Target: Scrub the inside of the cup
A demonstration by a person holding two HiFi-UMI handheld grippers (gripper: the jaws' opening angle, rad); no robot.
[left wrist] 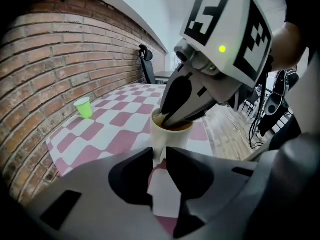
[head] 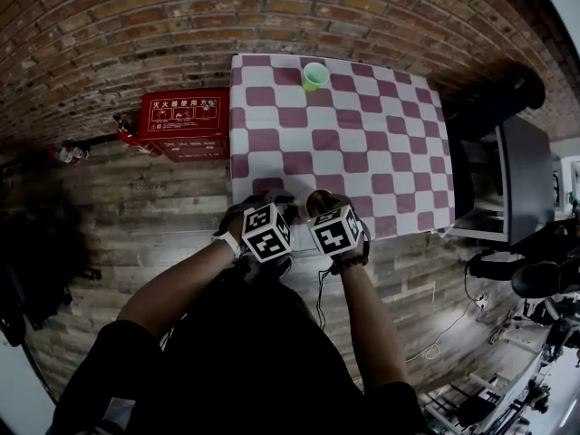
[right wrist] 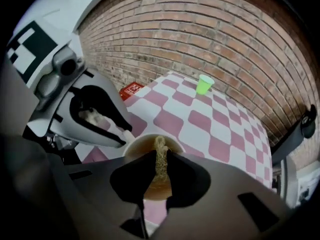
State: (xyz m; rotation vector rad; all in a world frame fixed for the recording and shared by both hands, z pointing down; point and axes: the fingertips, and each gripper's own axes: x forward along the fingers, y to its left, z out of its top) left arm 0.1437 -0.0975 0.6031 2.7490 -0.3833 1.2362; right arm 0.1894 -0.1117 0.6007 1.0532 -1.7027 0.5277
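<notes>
A cream cup (head: 317, 203) with a brown inside stands near the front edge of the checkered table (head: 362, 125). My left gripper (left wrist: 159, 156) is shut on the cup's handle (left wrist: 158, 149). My right gripper (right wrist: 160, 159) is shut on a yellowish fibrous scrubber (right wrist: 160, 151), which hangs down into the cup (right wrist: 145, 146) against its inner wall. In the left gripper view the right gripper's jaws dip into the cup's mouth (left wrist: 172, 125). Seen from the head view, both grippers' marker cubes sit side by side just in front of the cup.
A small green cup (head: 314, 75) stands at the table's far edge, next to the brick wall (head: 272, 16). A red box (head: 184, 123) sits on the floor left of the table. A dark desk and chair (head: 507, 179) stand to the right.
</notes>
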